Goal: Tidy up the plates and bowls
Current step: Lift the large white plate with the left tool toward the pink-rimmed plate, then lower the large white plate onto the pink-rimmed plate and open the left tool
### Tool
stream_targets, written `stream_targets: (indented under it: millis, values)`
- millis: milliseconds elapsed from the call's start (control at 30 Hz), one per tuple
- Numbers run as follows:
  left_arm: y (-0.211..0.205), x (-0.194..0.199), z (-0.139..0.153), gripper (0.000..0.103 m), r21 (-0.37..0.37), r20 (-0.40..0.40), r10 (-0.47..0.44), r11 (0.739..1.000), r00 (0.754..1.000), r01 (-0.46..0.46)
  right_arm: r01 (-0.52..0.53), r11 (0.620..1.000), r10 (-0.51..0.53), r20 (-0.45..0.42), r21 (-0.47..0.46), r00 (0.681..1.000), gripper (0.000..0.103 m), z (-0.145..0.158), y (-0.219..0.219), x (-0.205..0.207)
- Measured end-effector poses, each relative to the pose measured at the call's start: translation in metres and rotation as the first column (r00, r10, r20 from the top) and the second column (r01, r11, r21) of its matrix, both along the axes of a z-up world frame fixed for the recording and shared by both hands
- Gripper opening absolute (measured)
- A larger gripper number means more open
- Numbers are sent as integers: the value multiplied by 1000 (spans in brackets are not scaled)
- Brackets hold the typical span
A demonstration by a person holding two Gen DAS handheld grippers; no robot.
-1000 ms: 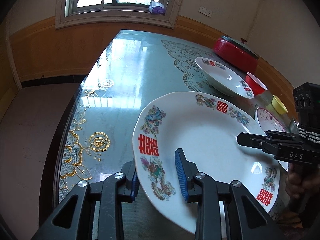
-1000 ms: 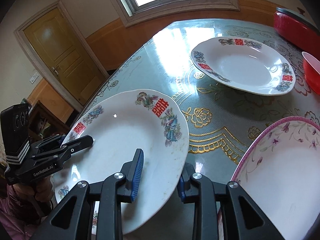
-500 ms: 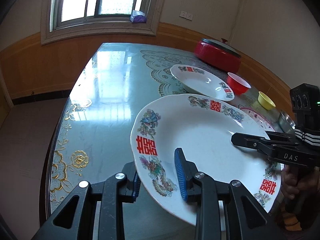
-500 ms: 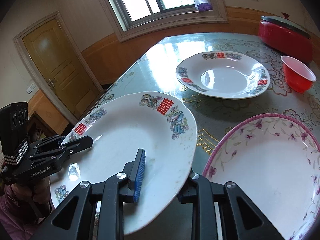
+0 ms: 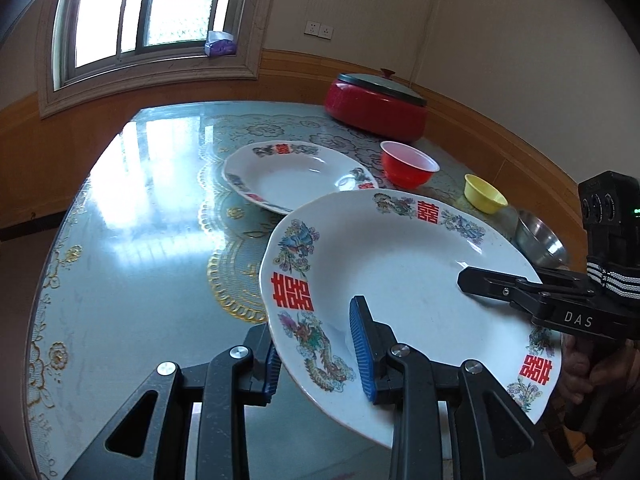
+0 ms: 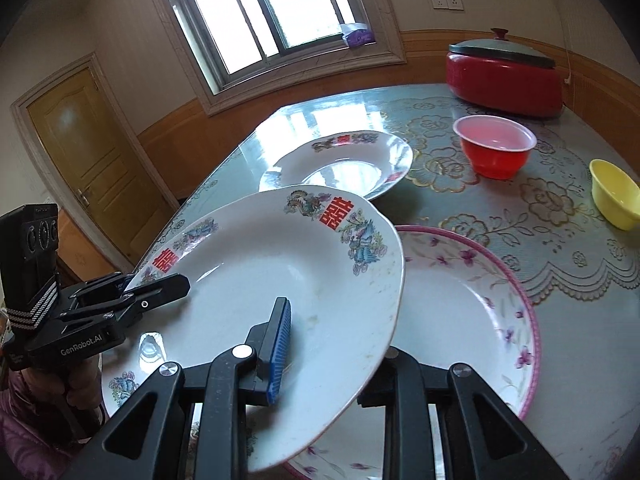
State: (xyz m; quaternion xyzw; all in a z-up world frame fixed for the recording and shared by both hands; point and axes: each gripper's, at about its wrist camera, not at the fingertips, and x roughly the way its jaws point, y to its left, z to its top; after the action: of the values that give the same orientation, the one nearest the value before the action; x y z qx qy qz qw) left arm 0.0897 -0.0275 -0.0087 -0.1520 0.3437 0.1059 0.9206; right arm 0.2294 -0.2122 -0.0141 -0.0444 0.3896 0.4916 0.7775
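Left gripper (image 5: 320, 356) clamps rim of white dragon-phoenix plate (image 5: 404, 280), right gripper (image 5: 480, 284) grips opposite rim. Second matching plate (image 5: 292, 176), red bowl (image 5: 408, 164), yellow bowl (image 5: 484, 198), steel bowl (image 5: 540, 240), red lidded pot (image 5: 376, 104) on table (image 5: 132, 240).

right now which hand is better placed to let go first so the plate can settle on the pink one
Right. The right gripper holds the plate on the edge that already overhangs the pink plate. The left gripper holds the far edge, away from it.
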Motion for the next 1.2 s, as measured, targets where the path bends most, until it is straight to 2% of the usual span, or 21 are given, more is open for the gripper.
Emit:
stream_targets:
  millis: [267, 567, 833, 1200]
  values:
    - [-44, 40, -10, 33, -28, -40, 2, 1000, 999, -3, 6, 999, -7, -27, -44, 1000, 25, -9, -38, 40]
    - [-63, 57, -22, 33, -32, -84, 56, 998, 995, -59, -39, 997, 35, -60, -66, 998, 25, -25, -53, 66]
    - [-67, 61, -29, 33, -8, -113, 111, 994, 987, -113, -83, 993, 77, -80, -79, 994, 25, -35, -49, 79]
    - [-69, 55, -29, 33, -21, -123, 106, 994, 987, -109, -108, 986, 104, -35, -124, 994, 26, -34, -52, 77]
